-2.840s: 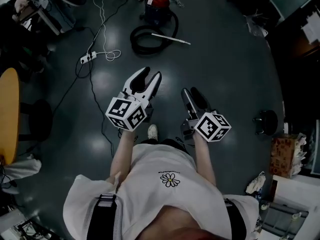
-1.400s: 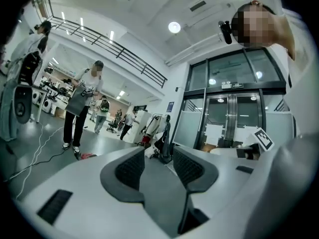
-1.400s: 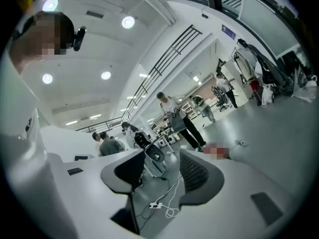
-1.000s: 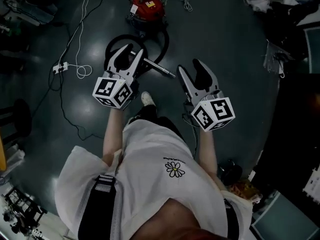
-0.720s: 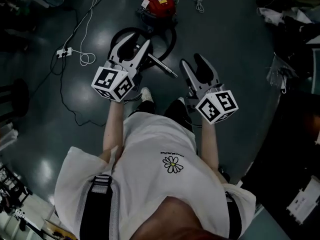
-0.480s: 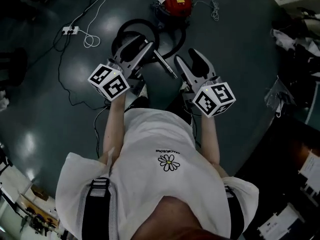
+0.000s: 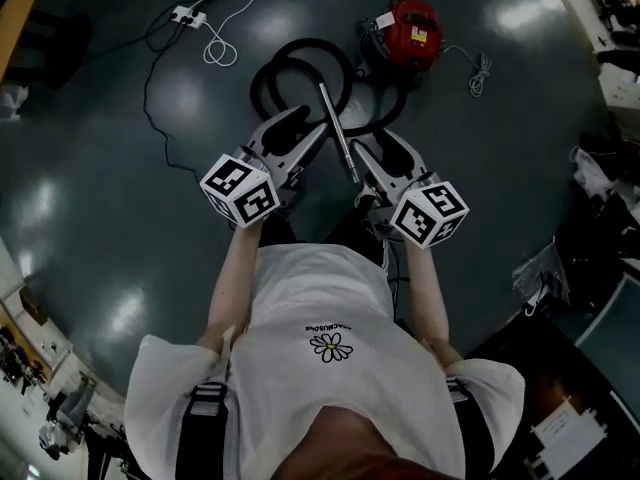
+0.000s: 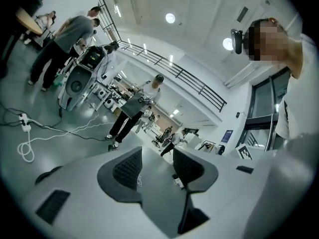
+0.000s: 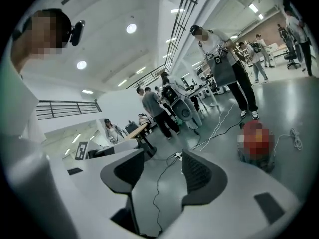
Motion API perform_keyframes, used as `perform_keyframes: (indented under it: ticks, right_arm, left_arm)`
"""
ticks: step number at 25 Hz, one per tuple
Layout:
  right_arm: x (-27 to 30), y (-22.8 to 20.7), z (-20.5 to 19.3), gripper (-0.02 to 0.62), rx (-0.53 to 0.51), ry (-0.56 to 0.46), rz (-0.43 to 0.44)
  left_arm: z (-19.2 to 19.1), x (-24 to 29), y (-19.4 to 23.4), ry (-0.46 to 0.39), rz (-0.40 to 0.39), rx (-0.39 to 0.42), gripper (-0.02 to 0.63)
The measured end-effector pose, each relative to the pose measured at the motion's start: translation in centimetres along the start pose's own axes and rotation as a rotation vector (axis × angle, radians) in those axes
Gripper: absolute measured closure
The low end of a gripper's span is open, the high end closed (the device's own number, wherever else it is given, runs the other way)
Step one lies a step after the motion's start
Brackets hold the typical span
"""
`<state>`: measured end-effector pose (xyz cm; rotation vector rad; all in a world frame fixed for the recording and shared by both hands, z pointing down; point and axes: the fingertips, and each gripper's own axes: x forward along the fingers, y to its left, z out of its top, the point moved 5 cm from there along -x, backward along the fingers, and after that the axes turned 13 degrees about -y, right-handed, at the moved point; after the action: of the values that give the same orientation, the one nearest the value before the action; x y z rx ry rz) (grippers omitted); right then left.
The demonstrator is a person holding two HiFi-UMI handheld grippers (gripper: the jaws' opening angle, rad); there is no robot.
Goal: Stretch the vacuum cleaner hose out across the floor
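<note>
Dark glossy floor [image 7: 110, 228] with bright reflections. Person in a white shirt [image 7: 320, 298] stands on it, one gripper per hand, both held out in front.

Red vacuum [image 7: 408, 34] sits at the top of the head view. Black hose [image 7: 268, 73] lies on the floor just left of the vacuum, coiled in loops, not stretched out. Metal wand [image 7: 335, 128] lies across the coil. Its near end points at the person and shows between the two grippers.

Left gripper [image 7: 305, 128]: jaws apart, nothing between them. Its view looks level across the hall at people [image 8: 132, 108] standing by equipment.

Right gripper [image 7: 385, 148]: jaws wide apart, nothing between them. Its view tilts down to the floor, with the vacuum off to the right.

Neither gripper is on the hose or wand.

Black cable [image 7: 148, 98] runs over the floor left of the coil. White cable [image 7: 222, 43] is looped up near the power strip [image 7: 185, 13], upper left.
</note>
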<state>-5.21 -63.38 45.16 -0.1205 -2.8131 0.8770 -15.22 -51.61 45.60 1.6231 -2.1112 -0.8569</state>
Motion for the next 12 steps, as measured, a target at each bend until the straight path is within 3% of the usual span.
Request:
perform_keyframes:
  ticks: [3, 7, 12]
  right_arm:
    - [1.5, -4.3, -1.6, 0.364, 0.088, 0.021, 0.019]
    - [3.1, -10.9, -6.9, 0.364, 0.17, 0.157, 0.04]
    - [7.0, -22.5, -17.4, 0.364, 0.086, 0.355, 0.056]
  left_arm:
    - [-3.8, 1.8, 3.2, 0.032, 0.033, -0.057, 0.424]
    - [-12.4, 4.5, 10.0, 0.146, 0.112, -0.023, 0.425]
    - [-25.4, 6.6, 21.0, 0.195, 0.225, -0.062, 0.424]
